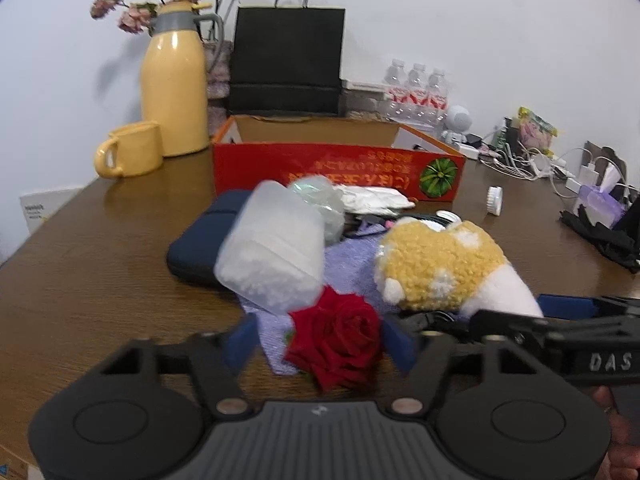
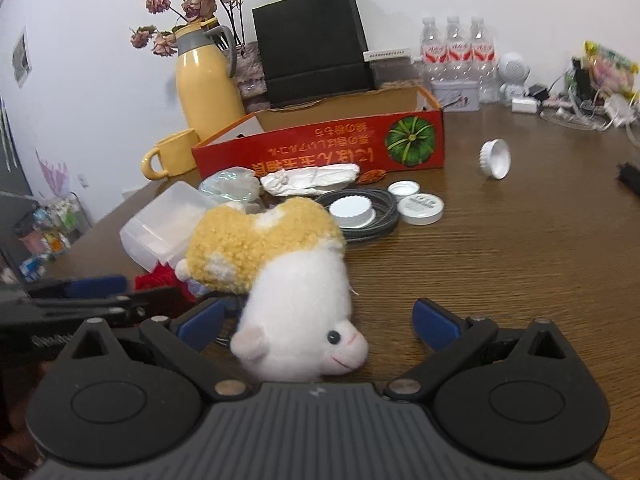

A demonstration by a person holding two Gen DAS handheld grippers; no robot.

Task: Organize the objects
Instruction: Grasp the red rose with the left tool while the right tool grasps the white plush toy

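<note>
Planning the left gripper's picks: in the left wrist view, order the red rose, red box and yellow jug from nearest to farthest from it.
1. Red rose: between the left gripper's fingers.
2. Red box: mid-table, behind the clutter.
3. Yellow jug: far left, near the wall.

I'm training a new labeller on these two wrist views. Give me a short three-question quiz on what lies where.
1. True or false: the red rose lies between the pads of the left gripper.
2. The plush toy in front of the right gripper has its face turned: A) toward the camera, B) toward the red box, C) straight down into the table.
3. Fill in: the yellow mug stands beside the yellow ____.

Key: 1 true; 2 A; 3 jug.
</note>
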